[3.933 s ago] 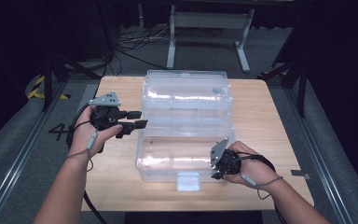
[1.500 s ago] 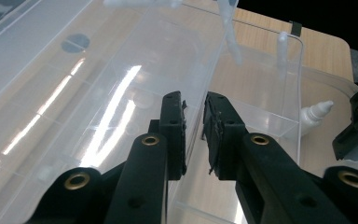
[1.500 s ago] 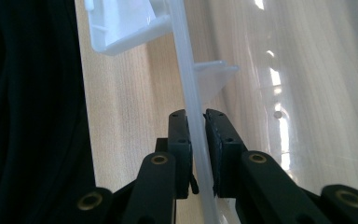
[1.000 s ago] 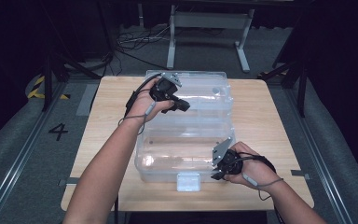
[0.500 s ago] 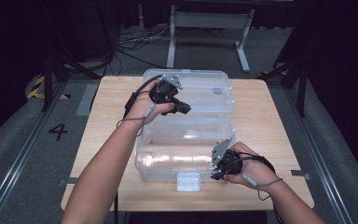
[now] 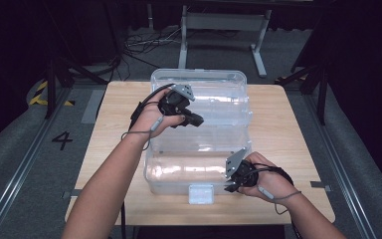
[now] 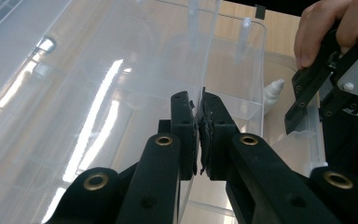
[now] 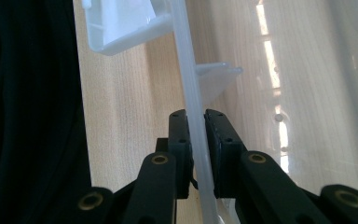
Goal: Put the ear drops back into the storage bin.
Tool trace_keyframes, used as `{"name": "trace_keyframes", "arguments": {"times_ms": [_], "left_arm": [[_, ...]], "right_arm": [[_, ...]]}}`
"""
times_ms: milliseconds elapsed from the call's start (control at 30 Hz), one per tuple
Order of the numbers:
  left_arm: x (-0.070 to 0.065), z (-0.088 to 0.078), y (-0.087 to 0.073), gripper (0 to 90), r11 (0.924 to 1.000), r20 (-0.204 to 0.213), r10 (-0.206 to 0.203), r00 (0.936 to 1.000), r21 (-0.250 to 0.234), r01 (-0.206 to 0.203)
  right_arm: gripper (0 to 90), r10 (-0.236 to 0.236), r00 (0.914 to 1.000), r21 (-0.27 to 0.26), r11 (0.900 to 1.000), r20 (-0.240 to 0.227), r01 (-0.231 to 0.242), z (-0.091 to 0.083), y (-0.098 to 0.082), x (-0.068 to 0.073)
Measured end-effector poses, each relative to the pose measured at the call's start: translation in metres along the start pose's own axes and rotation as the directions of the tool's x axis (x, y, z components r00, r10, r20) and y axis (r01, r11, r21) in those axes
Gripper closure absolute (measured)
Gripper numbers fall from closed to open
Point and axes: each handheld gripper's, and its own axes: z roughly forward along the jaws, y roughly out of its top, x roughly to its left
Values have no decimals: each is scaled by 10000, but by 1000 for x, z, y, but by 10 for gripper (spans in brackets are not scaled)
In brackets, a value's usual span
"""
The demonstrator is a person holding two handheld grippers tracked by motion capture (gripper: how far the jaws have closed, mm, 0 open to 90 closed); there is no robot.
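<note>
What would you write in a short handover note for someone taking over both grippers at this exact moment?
Left gripper: shut on the clear lid, pinching its thin edge, over the far half of the table.
Right gripper: shut on the front rim of the clear plastic box, near its front right corner.
Things: the box sits mid-table, its white latch facing the person; the lid stands raised at the far side.
Done: both grips are set and the box is open.
Left: probably swing the lid down while steadying the box, then press the latch.
</note>
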Motion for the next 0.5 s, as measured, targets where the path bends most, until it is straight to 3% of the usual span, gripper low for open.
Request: {"name": "trace_keyframes", "arguments": {"times_ms": [233, 500], "left_arm": [[-7, -1, -1, 854, 10000, -6, 17, 10000, -6, -17], [-18, -2, 1, 859, 9992, -77, 325, 9994, 253, -323]], "right_arm": [[800, -116, 9998, -22, 9999, 163, 116, 0, 0, 3], [794, -155, 9995, -92, 9998, 280, 158, -1, 0, 5]]}}
